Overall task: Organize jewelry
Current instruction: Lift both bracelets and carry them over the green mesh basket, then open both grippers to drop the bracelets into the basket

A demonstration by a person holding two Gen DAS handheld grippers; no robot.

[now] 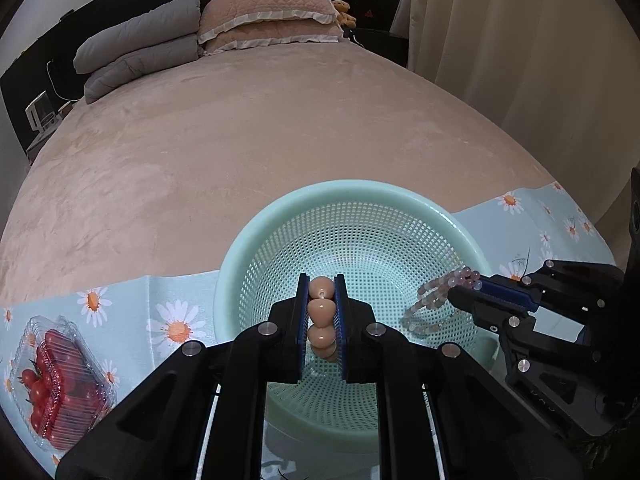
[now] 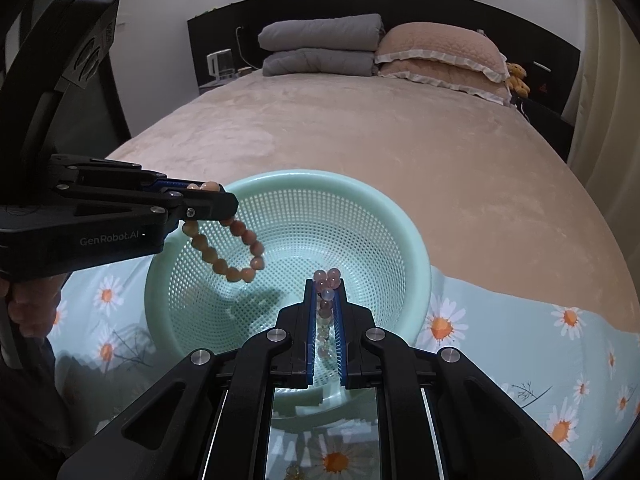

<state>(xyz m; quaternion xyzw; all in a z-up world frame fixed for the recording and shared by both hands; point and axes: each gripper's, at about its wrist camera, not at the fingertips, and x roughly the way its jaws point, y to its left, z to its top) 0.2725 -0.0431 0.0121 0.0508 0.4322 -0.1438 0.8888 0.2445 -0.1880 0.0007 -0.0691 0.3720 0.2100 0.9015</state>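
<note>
A mint-green mesh basket (image 1: 256, 240) (image 2: 416, 256) sits on a daisy-print cloth at the bed's near edge. My left gripper (image 1: 321, 280) is shut on a bracelet of large peach beads (image 1: 321, 312) and holds it over the basket; in the right wrist view that gripper (image 2: 230, 200) shows at left with the bracelet (image 2: 236, 256) hanging as a loop over the basket's left side. My right gripper (image 2: 327, 284) is shut on a bracelet of small pale pink beads (image 2: 327, 280); it also shows in the left wrist view (image 1: 460, 284), with its bracelet (image 1: 436, 300) over the basket's right side.
A clear plastic box of cherry tomatoes (image 1: 56, 380) lies on the daisy cloth (image 1: 176, 320) left of the basket. The beige bed (image 1: 260, 140) stretches beyond, with a grey folded quilt (image 1: 136, 48) and pink pillows (image 1: 272, 16) at the headboard. A curtain (image 1: 520, 40) hangs at right.
</note>
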